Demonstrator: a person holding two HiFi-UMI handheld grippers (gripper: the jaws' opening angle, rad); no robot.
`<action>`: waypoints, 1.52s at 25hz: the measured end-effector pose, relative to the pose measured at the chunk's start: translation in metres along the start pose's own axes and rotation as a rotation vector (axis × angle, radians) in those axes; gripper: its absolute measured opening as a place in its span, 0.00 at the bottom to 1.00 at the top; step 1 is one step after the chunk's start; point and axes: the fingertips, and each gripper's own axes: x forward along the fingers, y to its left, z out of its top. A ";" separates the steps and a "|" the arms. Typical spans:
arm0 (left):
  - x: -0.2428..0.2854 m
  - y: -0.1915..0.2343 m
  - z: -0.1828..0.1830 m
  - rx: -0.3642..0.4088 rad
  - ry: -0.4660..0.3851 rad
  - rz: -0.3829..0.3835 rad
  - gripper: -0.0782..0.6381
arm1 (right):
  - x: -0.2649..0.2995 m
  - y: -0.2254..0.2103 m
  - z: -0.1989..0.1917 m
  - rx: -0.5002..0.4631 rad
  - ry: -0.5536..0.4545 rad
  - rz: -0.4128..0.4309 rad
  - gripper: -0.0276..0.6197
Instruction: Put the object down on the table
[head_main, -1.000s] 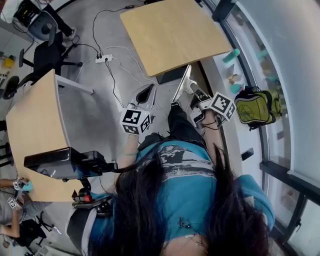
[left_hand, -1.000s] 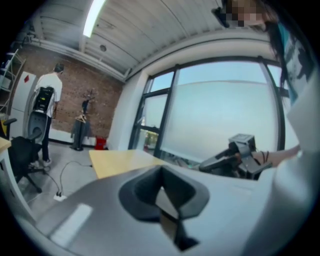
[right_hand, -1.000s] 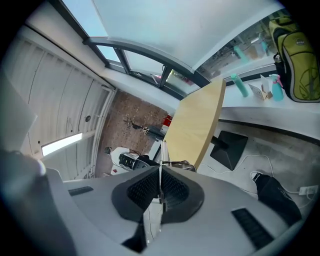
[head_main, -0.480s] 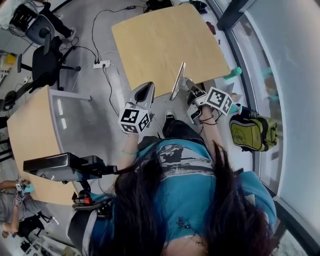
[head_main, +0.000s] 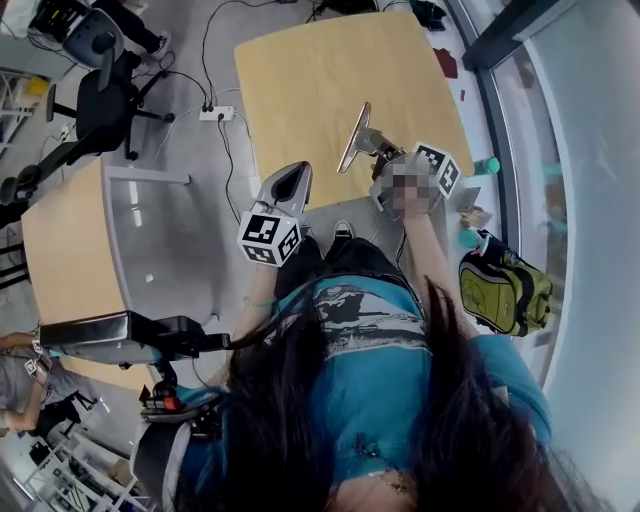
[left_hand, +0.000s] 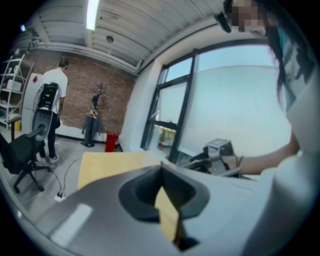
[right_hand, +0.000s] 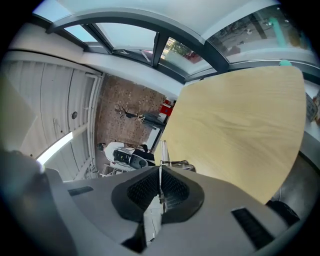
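A thin grey metal plate (head_main: 353, 138) stands on edge over the near part of the wooden table (head_main: 320, 70), clamped in my right gripper (head_main: 377, 150). In the right gripper view the plate (right_hand: 161, 159) shows edge-on, rising from the shut jaws of the right gripper (right_hand: 161, 172) with the table top (right_hand: 235, 120) spread behind it. I cannot tell whether the plate touches the table. My left gripper (head_main: 290, 175) hangs over the floor just short of the table's near edge. The left gripper (left_hand: 161, 170) is shut with nothing in it.
A second wooden table (head_main: 60, 250) lies to the left. An office chair (head_main: 100, 110) and a power strip with cables (head_main: 215, 113) are on the floor beyond it. A green backpack (head_main: 505, 290) sits by the window at right. A person in white (left_hand: 50, 100) stands far off.
My right gripper has carried the plate forward, from beside the table's near corner to over its top. The left gripper has stayed almost where it was.
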 end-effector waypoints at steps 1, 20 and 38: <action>0.000 0.000 0.000 0.002 0.004 -0.001 0.11 | 0.006 -0.004 0.004 0.000 0.001 -0.011 0.06; 0.010 -0.007 0.002 0.073 0.016 -0.069 0.11 | 0.076 -0.066 0.056 -0.008 -0.016 -0.187 0.06; 0.003 0.001 -0.011 0.075 0.036 -0.067 0.11 | 0.086 -0.091 0.049 0.022 0.003 -0.217 0.12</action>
